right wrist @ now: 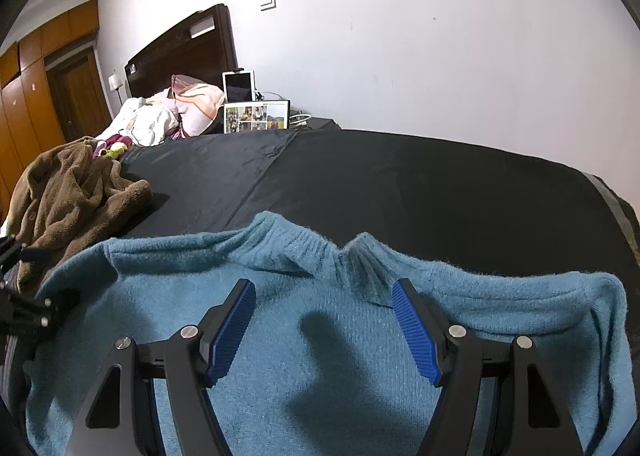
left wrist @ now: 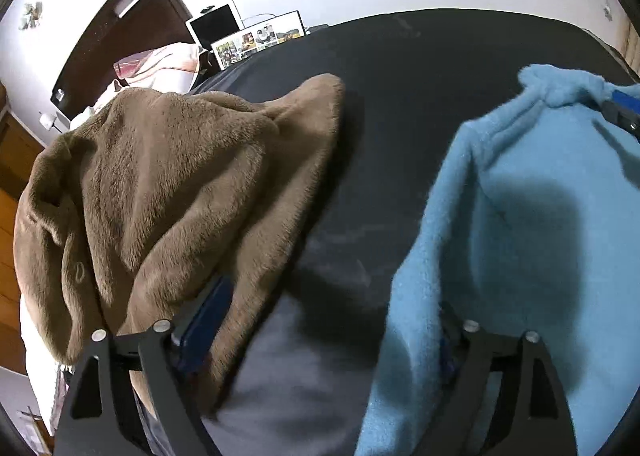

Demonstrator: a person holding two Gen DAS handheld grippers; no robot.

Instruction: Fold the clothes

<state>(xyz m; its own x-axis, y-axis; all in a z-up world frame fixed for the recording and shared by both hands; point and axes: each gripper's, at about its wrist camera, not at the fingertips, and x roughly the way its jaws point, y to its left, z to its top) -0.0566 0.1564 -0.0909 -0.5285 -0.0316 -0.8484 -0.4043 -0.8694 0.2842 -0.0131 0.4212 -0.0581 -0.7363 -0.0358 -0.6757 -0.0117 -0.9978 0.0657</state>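
A light blue knitted sweater (right wrist: 280, 296) lies spread on the black bed sheet (right wrist: 400, 184), its ribbed collar (right wrist: 344, 256) pointing away from me. My right gripper (right wrist: 324, 332) hovers open just below the collar, with nothing between its blue pads (right wrist: 236, 332). My left gripper (left wrist: 332, 296) stands wide open over bare sheet (left wrist: 400, 96), between the sweater's edge (left wrist: 520, 236) and a crumpled brown fleece garment (left wrist: 160, 176). The fleece partly drapes its left finger (left wrist: 208, 316), and the sweater hides its right one. In the right wrist view the left gripper (right wrist: 24, 296) shows at the left edge.
A dark wooden headboard (right wrist: 180, 52), pillows and bedding (right wrist: 180, 108), a tablet (right wrist: 239, 86) and a photo frame (right wrist: 256, 117) sit at the bed's far end. Orange wardrobes (right wrist: 36, 96) line the left wall. The brown fleece (right wrist: 76, 196) lies left of the sweater.
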